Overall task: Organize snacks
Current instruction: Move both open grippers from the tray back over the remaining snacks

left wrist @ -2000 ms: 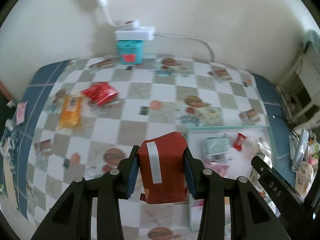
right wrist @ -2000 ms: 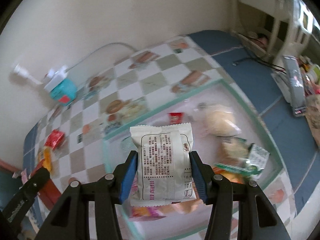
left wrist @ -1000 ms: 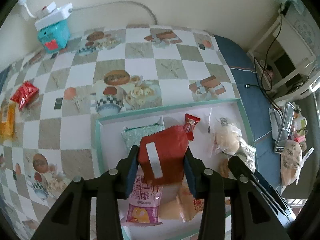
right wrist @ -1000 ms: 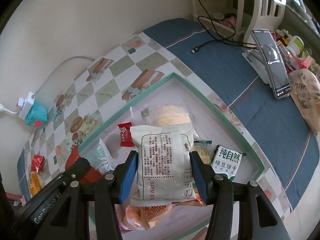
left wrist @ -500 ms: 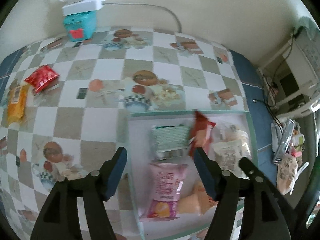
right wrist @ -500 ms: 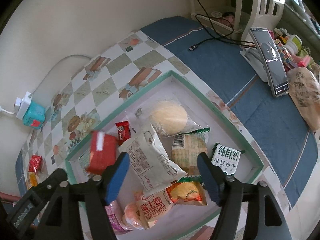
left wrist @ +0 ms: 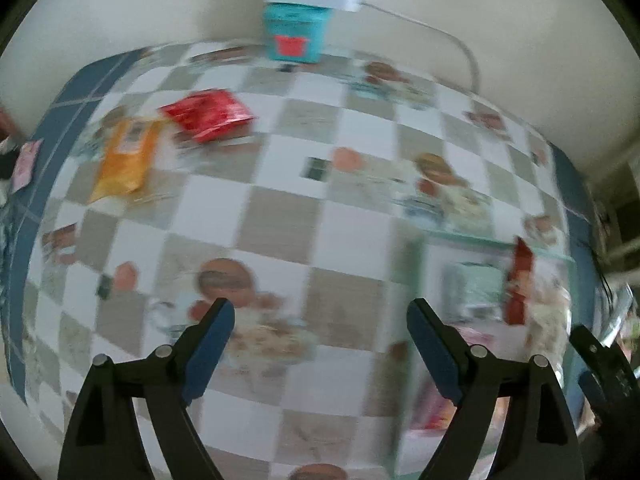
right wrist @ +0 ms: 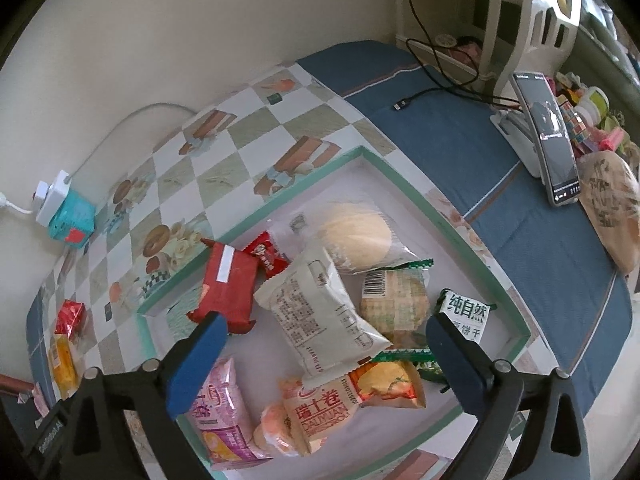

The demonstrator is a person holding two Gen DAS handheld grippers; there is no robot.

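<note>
A green-rimmed white tray (right wrist: 404, 188) holds several snack packs. Among them are a dark red pack (right wrist: 228, 280) and a white pack (right wrist: 320, 312) lying in it. My right gripper (right wrist: 324, 340) is open and empty, above the tray. My left gripper (left wrist: 320, 332) is open and empty over the checkered tablecloth, left of the tray (left wrist: 460, 236); that view is blurred. A red snack pack (left wrist: 208, 114) and an orange one (left wrist: 124, 160) lie on the cloth at the far left. Both also show in the right wrist view, red (right wrist: 70, 316) and orange (right wrist: 64, 360).
A teal box (left wrist: 294, 36) with a white power adapter on it stands at the wall. A phone on a stand (right wrist: 548, 140), a cable (right wrist: 432, 80), a brown bag (right wrist: 612, 208) and small items lie on the blue cloth right of the tray.
Both grippers opened and dropped their packs into the tray: the dark red one from the left, the white one from the right. The left gripper has since swung left over the cloth.
</note>
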